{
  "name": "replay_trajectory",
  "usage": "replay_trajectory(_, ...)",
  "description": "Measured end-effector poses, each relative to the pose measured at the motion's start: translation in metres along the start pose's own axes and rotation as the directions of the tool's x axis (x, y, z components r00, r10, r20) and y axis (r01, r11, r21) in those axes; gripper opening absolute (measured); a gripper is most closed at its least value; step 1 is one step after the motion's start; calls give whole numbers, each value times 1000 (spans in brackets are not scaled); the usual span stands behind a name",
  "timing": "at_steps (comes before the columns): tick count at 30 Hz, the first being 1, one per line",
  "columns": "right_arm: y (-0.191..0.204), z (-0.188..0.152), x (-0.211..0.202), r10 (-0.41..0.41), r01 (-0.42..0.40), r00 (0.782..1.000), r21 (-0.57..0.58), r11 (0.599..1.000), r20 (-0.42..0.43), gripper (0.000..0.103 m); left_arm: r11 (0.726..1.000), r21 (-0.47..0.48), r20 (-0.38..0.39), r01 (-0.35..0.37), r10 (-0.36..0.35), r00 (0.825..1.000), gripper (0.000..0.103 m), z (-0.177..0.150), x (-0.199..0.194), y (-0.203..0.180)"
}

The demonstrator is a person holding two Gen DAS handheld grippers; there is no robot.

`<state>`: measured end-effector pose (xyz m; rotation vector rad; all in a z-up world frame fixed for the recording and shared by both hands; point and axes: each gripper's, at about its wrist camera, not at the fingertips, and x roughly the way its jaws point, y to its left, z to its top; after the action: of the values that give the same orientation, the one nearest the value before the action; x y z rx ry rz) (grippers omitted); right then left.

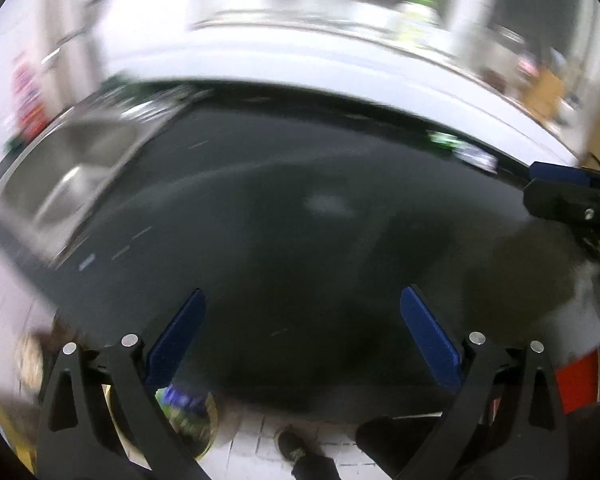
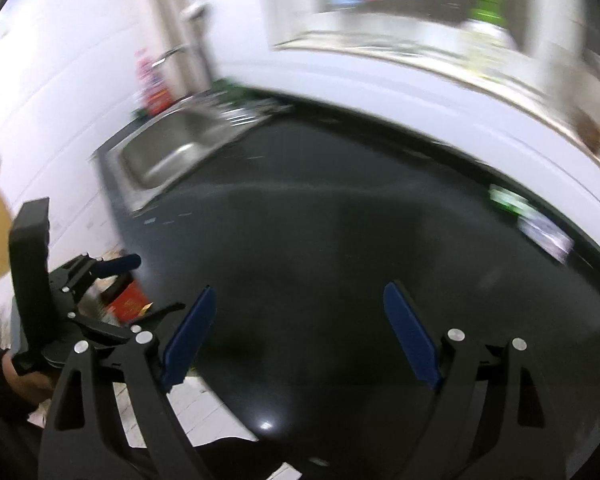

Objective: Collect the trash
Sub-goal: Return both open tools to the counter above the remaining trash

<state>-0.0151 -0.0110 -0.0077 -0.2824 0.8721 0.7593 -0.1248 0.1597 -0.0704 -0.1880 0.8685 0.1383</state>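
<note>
Both views are motion-blurred. Trash lies at the far right of a black countertop (image 1: 300, 208): a green wrapper (image 2: 508, 200) and a pale wrapper (image 2: 546, 236) beside it; they also show in the left wrist view, the green one (image 1: 444, 140) and the pale one (image 1: 478, 158). My left gripper (image 1: 302, 300) is open and empty above the counter's front part. My right gripper (image 2: 296, 296) is open and empty, well short of the wrappers. The right gripper shows at the right edge of the left wrist view (image 1: 568, 192); the left gripper shows at the left of the right wrist view (image 2: 80, 300).
A steel sink (image 2: 168, 156) is set in the counter's far left end, with a red bottle (image 2: 156, 96) behind it. A white wall runs along the counter's back. Below the front edge are a tiled floor (image 1: 260, 432) and a bin with colourful trash (image 1: 184, 412).
</note>
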Motion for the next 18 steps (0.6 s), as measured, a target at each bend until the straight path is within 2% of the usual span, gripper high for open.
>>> replay_trajectory(5, -82, -41, -44, -135, 131, 991, 124, 984, 24, 83, 983, 137, -4, 123, -124, 992, 95, 25, 19, -86)
replay_trajectory(9, -128, -72, -68, -187, 179, 982, 211, 961, 20, 83, 956, 228, -25, 185, -184, 983, 95, 35, 33, -140)
replay_trajectory(14, -160, -92, -77, -212, 201, 977, 270, 942, 13, 83, 931, 296, -50, 215, -210, 976, 95, 43, 49, -177)
replay_trajectory(18, -182, -96, -79, -221, 207, 975, 298, 932, 14, 83, 929, 305, -70, 210, -198, 978, 95, 51, 63, -184)
